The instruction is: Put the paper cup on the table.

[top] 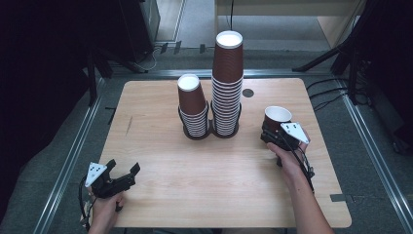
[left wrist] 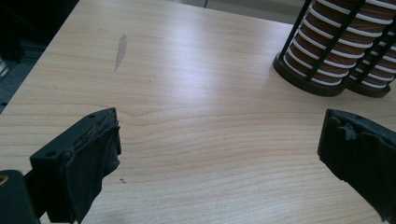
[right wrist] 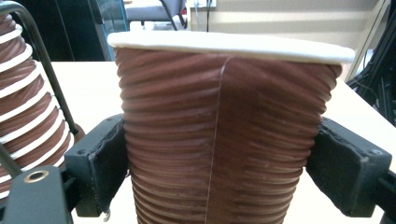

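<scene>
A single brown ribbed paper cup (top: pixel 277 116) with a white rim stands upright at the table's right side. My right gripper (top: pixel 272 131) is shut on it, and in the right gripper view both pads press the sides of the cup (right wrist: pixel 224 116). Near the front left corner, my left gripper (top: pixel 123 166) is open above bare wood, with nothing between its jaws (left wrist: pixel 219 140). Two stacks of upside-down brown cups stand mid-table in black wire holders: a short stack (top: pixel 191 105) and a tall stack (top: pixel 227 83).
The wooden table (top: pixel 219 185) has a small dark round hole (top: pixel 248 92) behind the stacks. The short stack's holder base (left wrist: pixel 306 77) lies ahead and right of the left gripper. A stack (right wrist: pixel 23 93) stands close on the left of the held cup. Dark stands and cables surround the table.
</scene>
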{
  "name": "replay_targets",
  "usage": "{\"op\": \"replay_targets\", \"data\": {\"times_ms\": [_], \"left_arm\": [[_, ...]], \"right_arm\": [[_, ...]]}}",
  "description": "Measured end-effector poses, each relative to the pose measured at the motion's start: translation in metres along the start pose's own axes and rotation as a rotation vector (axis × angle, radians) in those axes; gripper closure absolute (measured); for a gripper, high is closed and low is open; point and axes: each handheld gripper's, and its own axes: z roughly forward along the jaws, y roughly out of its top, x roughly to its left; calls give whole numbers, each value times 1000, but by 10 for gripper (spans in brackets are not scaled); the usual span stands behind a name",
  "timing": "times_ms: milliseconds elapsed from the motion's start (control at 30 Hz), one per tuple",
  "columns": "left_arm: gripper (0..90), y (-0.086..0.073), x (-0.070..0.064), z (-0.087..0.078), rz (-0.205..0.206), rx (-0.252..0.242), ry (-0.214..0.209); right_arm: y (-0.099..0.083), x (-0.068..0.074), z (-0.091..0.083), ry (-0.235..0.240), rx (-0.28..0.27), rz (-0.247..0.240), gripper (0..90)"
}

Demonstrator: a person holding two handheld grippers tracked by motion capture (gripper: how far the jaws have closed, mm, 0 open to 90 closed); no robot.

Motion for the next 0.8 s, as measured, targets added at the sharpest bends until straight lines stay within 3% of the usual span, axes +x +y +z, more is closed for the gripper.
{"op": "replay_targets", "data": {"times_ms": [267,433,800], "left_arm": [[0,0,0,0,5,2,2],[0,0,-1,0,9,4,2],[0,0,-1,0,12,4,0]], "right_arm": [[1,-2,-3,15,17,20,90],[3,-2,-5,53,14,39,3],[4,-1,-16,90,31,26,0]]}}
